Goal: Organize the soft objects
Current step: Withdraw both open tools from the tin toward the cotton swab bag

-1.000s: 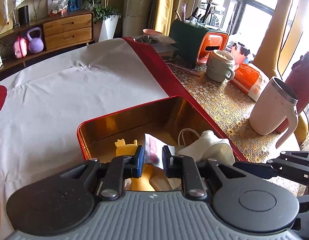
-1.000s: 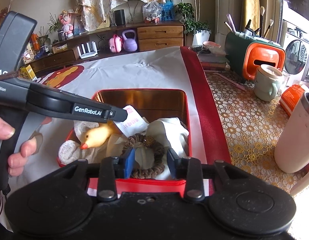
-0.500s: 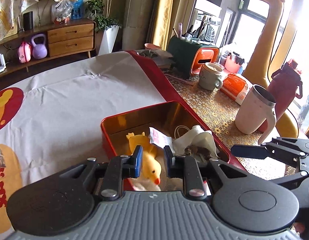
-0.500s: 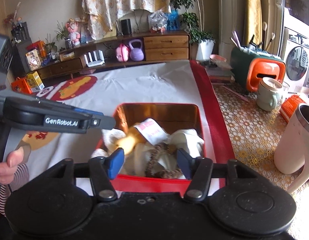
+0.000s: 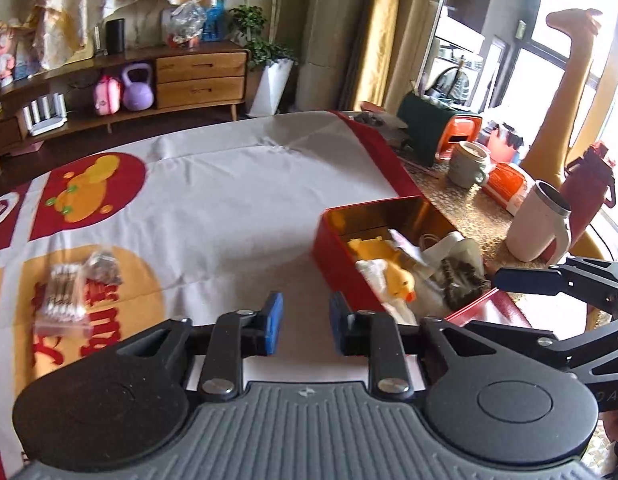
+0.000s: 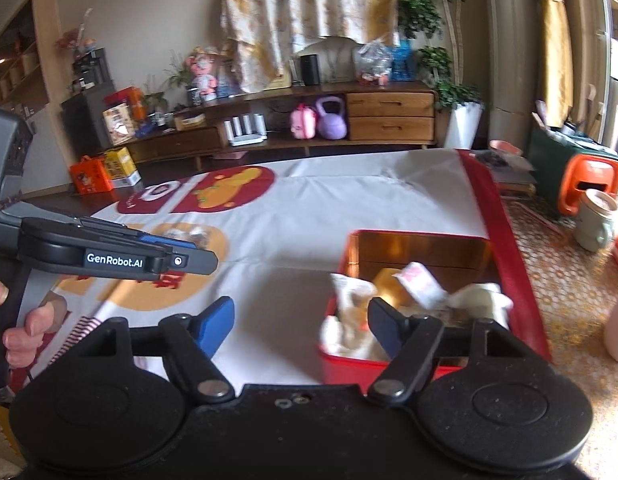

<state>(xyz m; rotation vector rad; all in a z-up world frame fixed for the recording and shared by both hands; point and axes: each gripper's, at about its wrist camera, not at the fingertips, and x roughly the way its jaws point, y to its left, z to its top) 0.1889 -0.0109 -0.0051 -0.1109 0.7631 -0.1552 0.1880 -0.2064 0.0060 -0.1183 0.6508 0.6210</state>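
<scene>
A red tin box with a gold inside stands on the white cloth, also in the right wrist view. In it lie a yellow rubber duck, white cloth pieces, a small printed packet and a brown braided hair tie. My left gripper is open and empty, above bare cloth left of the box. My right gripper is wide open and empty, at the box's near-left corner. A clear packet of cotton swabs and a small dark bag lie at left.
Right of the red cloth border stand a white mug, a dark red bottle, a grey-green cup, an orange pack and a green-orange holder. A wooden sideboard runs along the far wall.
Both grippers pulled back from the box and swung left. The right gripper let go of the brown hair tie, opening wide; the left opened wider. The left packets came into view.
</scene>
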